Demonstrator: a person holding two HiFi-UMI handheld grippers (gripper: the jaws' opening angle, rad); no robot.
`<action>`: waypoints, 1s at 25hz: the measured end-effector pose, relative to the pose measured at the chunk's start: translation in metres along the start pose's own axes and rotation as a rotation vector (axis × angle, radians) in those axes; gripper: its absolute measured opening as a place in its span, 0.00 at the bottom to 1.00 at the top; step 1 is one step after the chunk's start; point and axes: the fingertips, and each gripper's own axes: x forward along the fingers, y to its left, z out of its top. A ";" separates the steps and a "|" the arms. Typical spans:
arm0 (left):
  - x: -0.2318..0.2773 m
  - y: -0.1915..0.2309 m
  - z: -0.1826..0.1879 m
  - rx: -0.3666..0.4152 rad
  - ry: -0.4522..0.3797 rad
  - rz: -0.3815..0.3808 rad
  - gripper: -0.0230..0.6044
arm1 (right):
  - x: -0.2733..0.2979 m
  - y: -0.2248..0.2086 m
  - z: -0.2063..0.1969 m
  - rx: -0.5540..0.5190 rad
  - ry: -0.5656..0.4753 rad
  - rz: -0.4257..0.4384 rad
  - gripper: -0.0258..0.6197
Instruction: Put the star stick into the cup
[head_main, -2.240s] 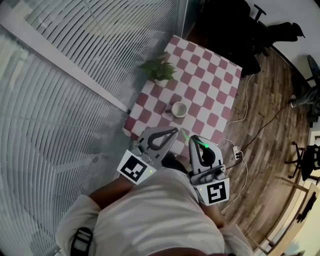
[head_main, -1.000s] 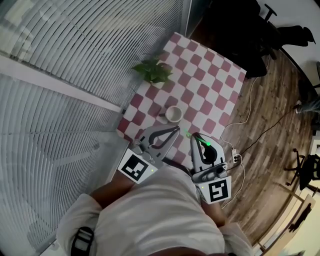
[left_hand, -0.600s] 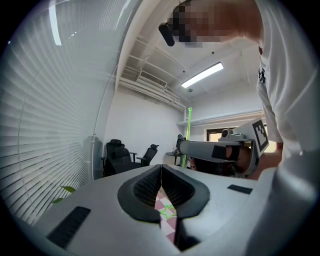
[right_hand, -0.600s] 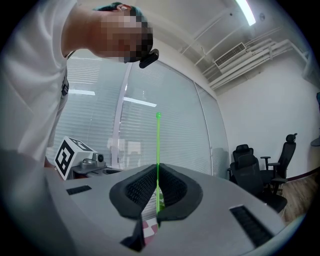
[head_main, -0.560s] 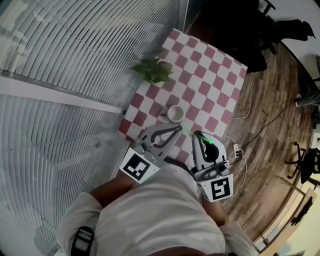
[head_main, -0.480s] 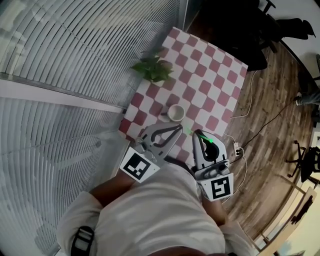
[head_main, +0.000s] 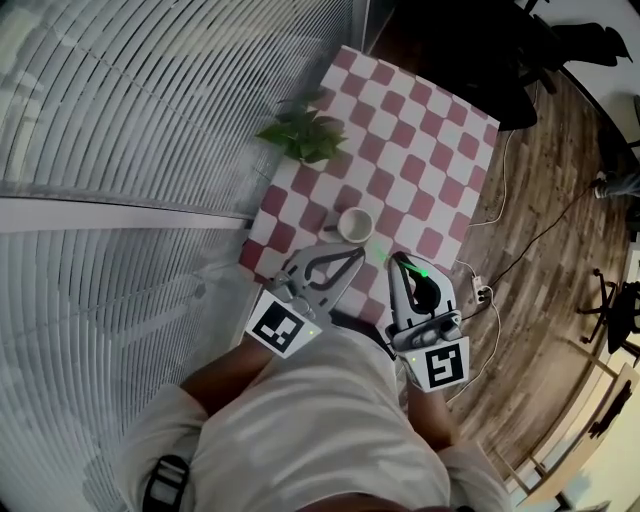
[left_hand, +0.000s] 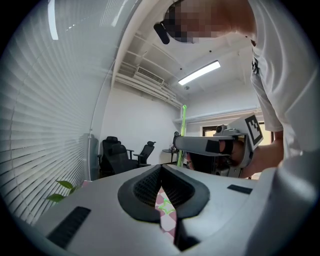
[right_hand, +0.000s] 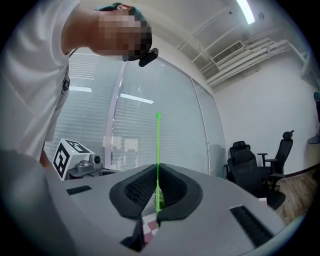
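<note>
star stick (right_hand: 158, 150): pinched in the right gripper and held in the air short of the cup, not in it yet.
head view, table (head_main: 440, 130): red-and-white check cloth. a white cup (head_main: 355, 223) stands upright near the front edge and a leafy plant (head_main: 300, 135) sits at the far left edge.
head view, tongs: left gripper (head_main: 352, 258) and right gripper (head_main: 395, 260) sit side by side at the near edge, both tips near the cup. a green glint runs along the right one.
left gripper view, tongs: the jaws meet at the tips with nothing clamped. a small green star end (left_hand: 166, 207) shows through the slit, against the check cloth beyond.
left gripper view, neighbour: there's the right gripper side-on, with the green shaft standing up out of its tip.
right gripper view, tongs: narrow, closed on the shaft. it crosses the pads upright, with a long run above and a short run below.
handling, my read: feather-light, thin, probably springy plastic and smooth, so it may swivel in the pinch.
where to hold: on the shaft, as it is now, leaving the lower end free to lead into the cup.
writing: black-and-white square markers on the left cube (head_main: 283, 328) and right cube (head_main: 443, 365). no brand or word is readable, and the shirt print is too small to make out.
</note>
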 end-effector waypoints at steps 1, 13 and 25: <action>0.001 0.002 -0.003 -0.004 -0.002 0.000 0.09 | 0.002 -0.002 -0.003 0.007 0.003 0.001 0.10; 0.012 0.020 -0.050 -0.056 0.013 -0.031 0.09 | 0.014 -0.011 -0.057 0.003 0.050 0.033 0.10; 0.010 0.028 -0.092 -0.075 0.018 -0.042 0.09 | 0.028 -0.009 -0.095 0.037 0.048 0.055 0.10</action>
